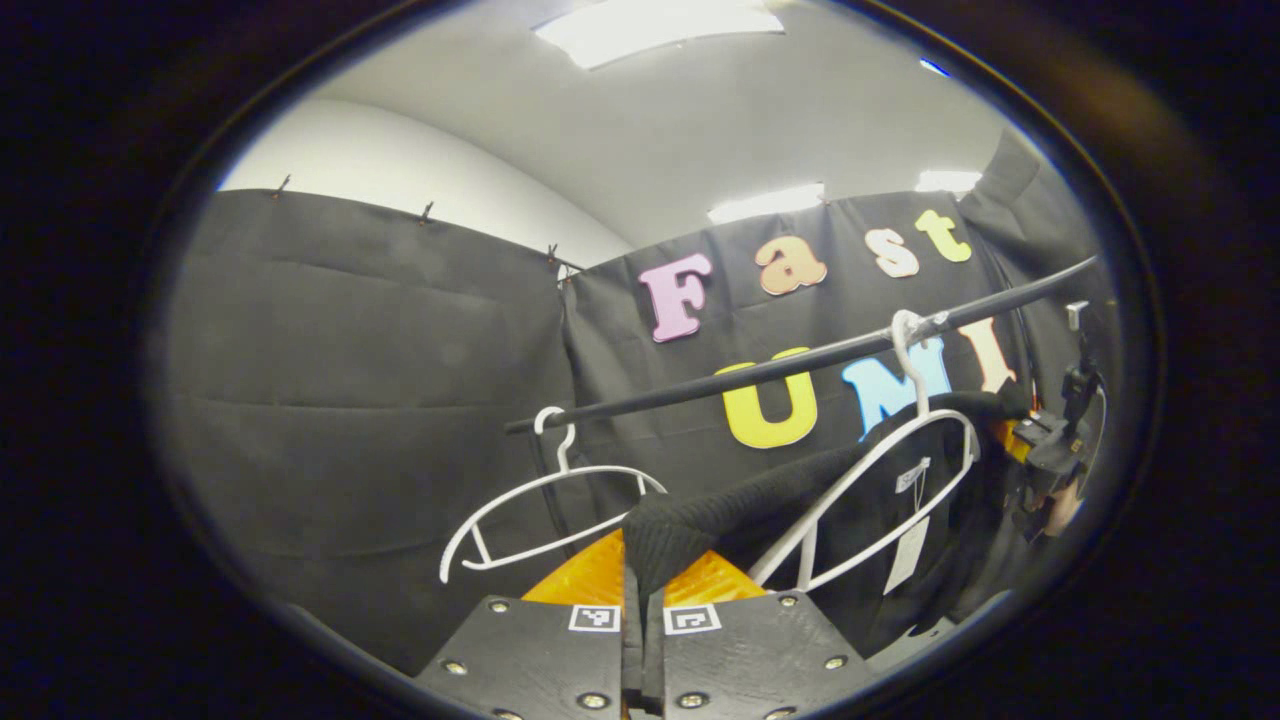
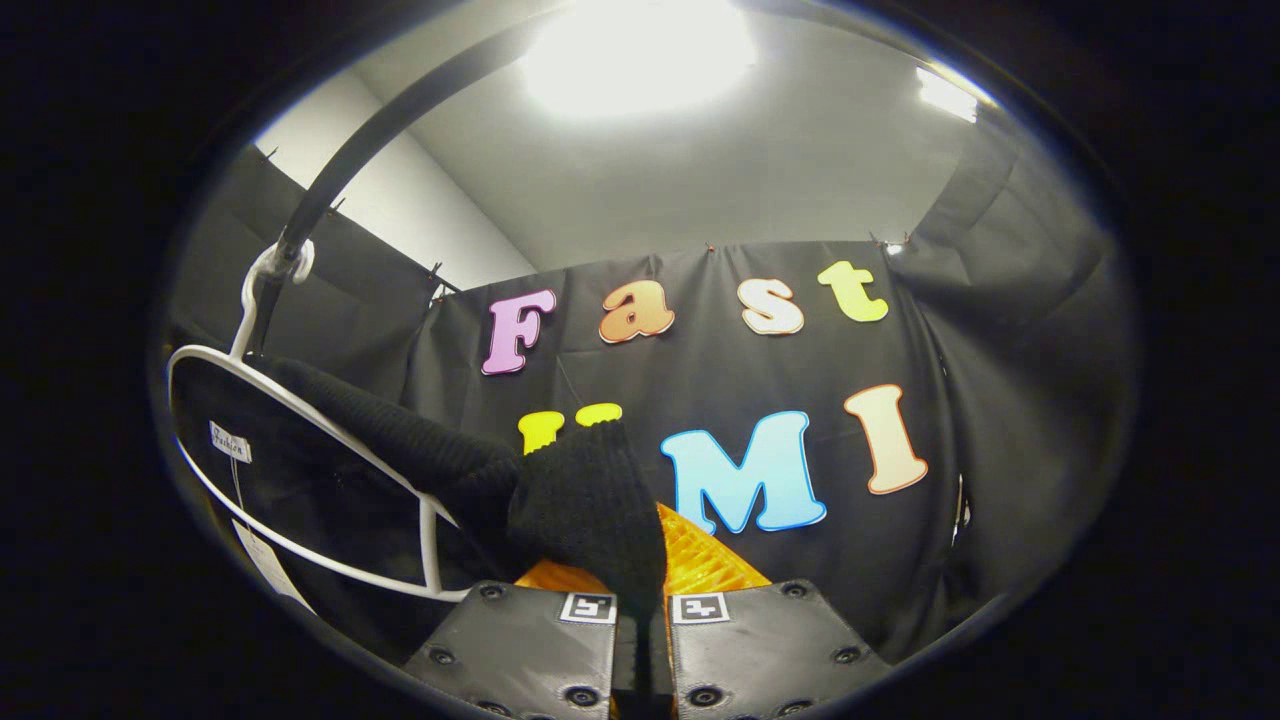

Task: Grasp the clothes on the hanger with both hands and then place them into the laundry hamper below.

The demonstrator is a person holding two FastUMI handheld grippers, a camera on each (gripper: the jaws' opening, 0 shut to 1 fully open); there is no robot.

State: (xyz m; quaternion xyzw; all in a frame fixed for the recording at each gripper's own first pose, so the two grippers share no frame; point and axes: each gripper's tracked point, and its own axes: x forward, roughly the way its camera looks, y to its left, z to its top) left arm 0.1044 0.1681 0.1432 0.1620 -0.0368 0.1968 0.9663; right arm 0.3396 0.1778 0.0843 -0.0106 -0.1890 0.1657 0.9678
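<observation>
- Left tool (image 1: 640, 640) is clamped on the black knit garment (image 1: 760, 500), lower centre.
- Right tool (image 2: 640, 620) is likewise clamped on it.
- Lifting both evenly should clear the white hanger (image 1: 880, 480).

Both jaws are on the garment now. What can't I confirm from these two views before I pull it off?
- Laundry hamper: below both views' lower edges.
- Black knit garment: lower part cut off at the left gripper view's edge.
- Hanger: its far shoulder is hidden under knit, right gripper view.
- Tag: print too small.

Two white hangers (image 1: 545, 500) (image 1: 880, 490) hang on one rail (image 1: 800, 365) beyond the jaws. One black garment (image 1: 760, 500) is there, with two tags (image 1: 908, 553) (image 1: 912, 475).
</observation>
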